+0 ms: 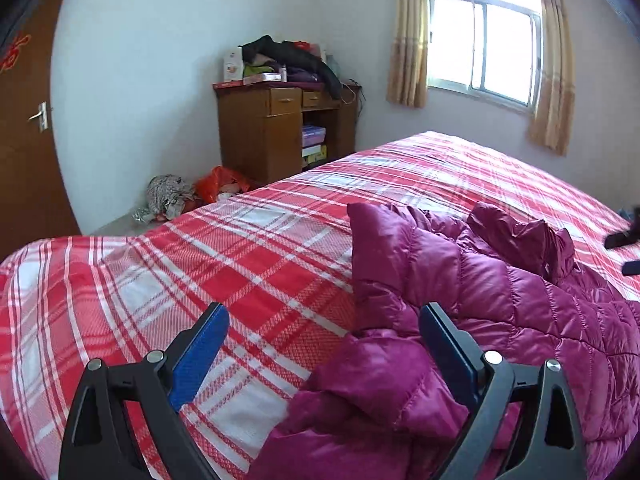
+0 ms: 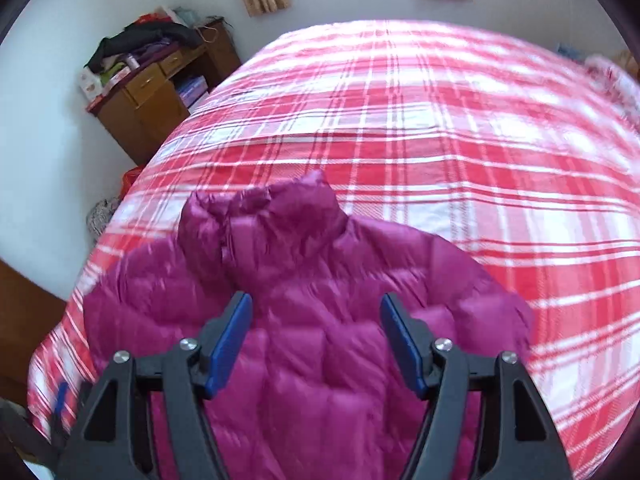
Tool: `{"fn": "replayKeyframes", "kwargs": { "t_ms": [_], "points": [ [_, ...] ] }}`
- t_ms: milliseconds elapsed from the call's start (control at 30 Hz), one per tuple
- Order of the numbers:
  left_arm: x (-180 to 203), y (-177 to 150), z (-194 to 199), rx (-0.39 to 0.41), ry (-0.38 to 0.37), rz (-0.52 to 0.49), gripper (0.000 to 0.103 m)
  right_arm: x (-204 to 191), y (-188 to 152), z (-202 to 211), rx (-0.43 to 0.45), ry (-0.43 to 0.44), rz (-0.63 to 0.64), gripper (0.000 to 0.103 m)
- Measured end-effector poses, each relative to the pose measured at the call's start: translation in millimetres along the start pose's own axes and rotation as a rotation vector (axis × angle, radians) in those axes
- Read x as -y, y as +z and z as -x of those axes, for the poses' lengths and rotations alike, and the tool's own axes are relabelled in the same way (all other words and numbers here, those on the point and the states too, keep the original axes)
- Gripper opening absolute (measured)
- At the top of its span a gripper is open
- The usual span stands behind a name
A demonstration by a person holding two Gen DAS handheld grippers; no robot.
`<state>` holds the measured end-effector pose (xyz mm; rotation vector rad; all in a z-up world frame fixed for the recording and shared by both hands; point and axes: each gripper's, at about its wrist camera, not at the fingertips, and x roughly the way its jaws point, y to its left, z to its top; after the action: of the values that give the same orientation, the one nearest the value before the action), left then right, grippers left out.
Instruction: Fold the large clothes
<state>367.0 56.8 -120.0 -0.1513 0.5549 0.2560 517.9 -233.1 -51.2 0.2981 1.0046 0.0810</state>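
Observation:
A magenta quilted down jacket [image 2: 312, 280] lies on a bed with a red and white plaid cover [image 2: 440, 120], collar toward the far side. In the left wrist view the jacket [image 1: 500, 300] fills the right side, with a sleeve bunched between my fingers. My left gripper [image 1: 324, 316] is open, low over the bed at the jacket's left edge. My right gripper [image 2: 316, 308] is open above the jacket's chest, holding nothing. The right gripper shows as a dark shape at the right edge of the left wrist view [image 1: 624, 240].
A wooden cabinet [image 1: 280, 136] piled with clothes and boxes stands by the far wall left of the bed. Bags and cloth [image 1: 192, 196] lie on the floor beside it. A brown door [image 1: 24, 128] is at left, a curtained window [image 1: 484, 44] behind.

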Motion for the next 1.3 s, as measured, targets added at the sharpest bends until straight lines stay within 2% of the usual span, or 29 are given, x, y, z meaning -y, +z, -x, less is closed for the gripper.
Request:
{"fn": "replayKeyframes", "kwargs": {
  "t_ms": [100, 167, 267, 400, 533, 567, 600, 633, 667, 700, 900, 1000, 1067, 1200, 1300],
  "points": [
    [-4.8, 1.6, -4.6, -0.013, -0.027, 0.041, 0.096, 4.4, 33.3, -26.6, -0.045, 0.02, -0.128, 0.072],
    [-4.5, 1.4, -16.1, -0.066, -0.015, 0.046, 0.096, 5.0, 51.0, -47.5, -0.088, 0.028, -0.203, 0.08],
    [-10.0, -1.4, -32.0, -0.152, -0.004, 0.075, 0.096, 3.9, 63.9, -79.8, -0.164, -0.01, -0.274, 0.08],
    [-17.8, -3.9, -33.3, -0.158, -0.017, 0.125, 0.096, -4.0, 66.9, -107.9, -0.227, -0.076, -0.237, 0.08],
    [-13.9, -4.9, -34.6, -0.168, -0.011, 0.103, 0.096, -10.5, 60.3, -111.3, -0.243, -0.115, -0.165, 0.08],
    [-14.1, -5.0, -34.7, -0.168, -0.012, 0.104, 0.096, -9.9, 57.9, -107.8, -0.239, -0.115, -0.156, 0.073],
    [-14.6, -5.2, -34.5, -0.168, -0.014, 0.107, 0.096, -8.3, 55.7, -103.0, -0.236, -0.127, -0.148, 0.056],
    [-15.4, -5.2, -34.9, -0.171, -0.017, 0.11, 0.096, -6.6, 53.5, -97.9, -0.235, -0.135, -0.139, 0.047],
    [-16.0, -5.7, -36.0, -0.175, -0.02, 0.112, 0.096, -4.4, 50.4, -90.6, -0.235, -0.135, -0.123, 0.029],
    [-16.1, -5.5, -36.9, -0.177, -0.022, 0.115, 0.096, -1.9, 46.2, -81.9, -0.233, -0.131, -0.106, 0.017],
    [-19.8, -5.5, -38.9, -0.186, -0.068, 0.13, 0.096, 22.7, 20.9, -33.8, -0.179, -0.126, -0.05, 0.013],
    [-16.1, -0.8, -33.9, -0.185, -0.092, 0.105, 0.096, 33.3, 1.1, -24.6, -0.145, -0.137, -0.021, 0.013],
    [-7.5, 13.6, -17.6, -0.154, -0.116, 0.051, 0.096, 41.3, -11.8, -29.4, -0.128, -0.138, -0.014, 0.013],
    [14.9, 56.8, 20.2, -0.023, -0.221, -0.042, 0.096, 52.9, -31.4, -35.2, -0.038, -0.068, -0.042, 0.013],
    [36.5, 89.6, 21.7, 0.015, -0.254, -0.099, 0.096, 57.6, -38.6, -39.2, 0.028, -0.039, -0.043, 0.011]
  ]
}}
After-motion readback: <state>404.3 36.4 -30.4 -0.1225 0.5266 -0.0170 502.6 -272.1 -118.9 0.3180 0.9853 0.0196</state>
